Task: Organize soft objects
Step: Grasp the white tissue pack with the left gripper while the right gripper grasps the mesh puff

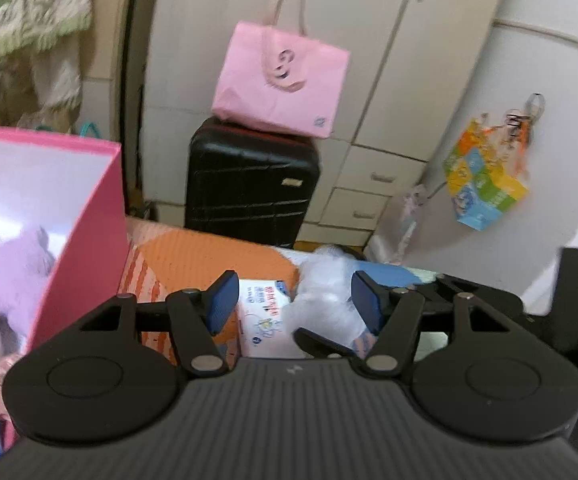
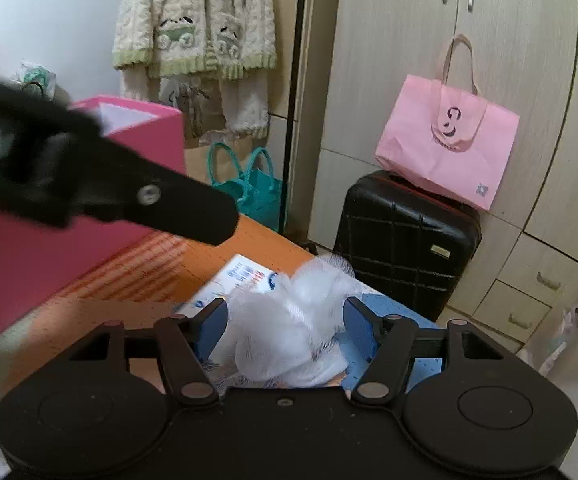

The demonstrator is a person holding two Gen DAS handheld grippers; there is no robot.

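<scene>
Nearest in both wrist views, black ribbed housings and round pivot discs filled the lower frame and hid whatever lay under them.

Left gripper (image 1: 293, 300): blue ribbed pads stood apart, pressing on nothing. Between them lay a flat white packet (image 1: 263, 312) with blue print, too blurred to read, and the left edge of a white mesh bundle (image 1: 323, 292), soft and smeared by motion.

Right gripper (image 2: 285, 322): fingers spread, the mesh bundle (image 2: 289, 320) lying between the pads. Whether the pads touched it could not be told. The bundle looked like puffy, crinkled netting and rested on a blue mat (image 2: 393, 320) and the packet (image 2: 241, 276), both partly covered.

The bed surface (image 1: 205, 256) was orange, with striped fabric at its left.

The pink box (image 1: 85, 232), stiff-walled with a white inside, was cut off at the left edge. It held a lilac plush (image 1: 13, 276), only partly seen, with an orange spot.

A black, out-of-focus arm of the left gripper crossed the right view and masked part of the box.

Farther back:
- black hard-shell suitcase (image 2: 405, 236), gridded;
- pink tote (image 2: 449, 144) on top of it;
- teal bag (image 2: 249, 184);
- knitted cream garment (image 2: 193, 24) hanging;
- pale wardrobe (image 2: 521, 80).
</scene>
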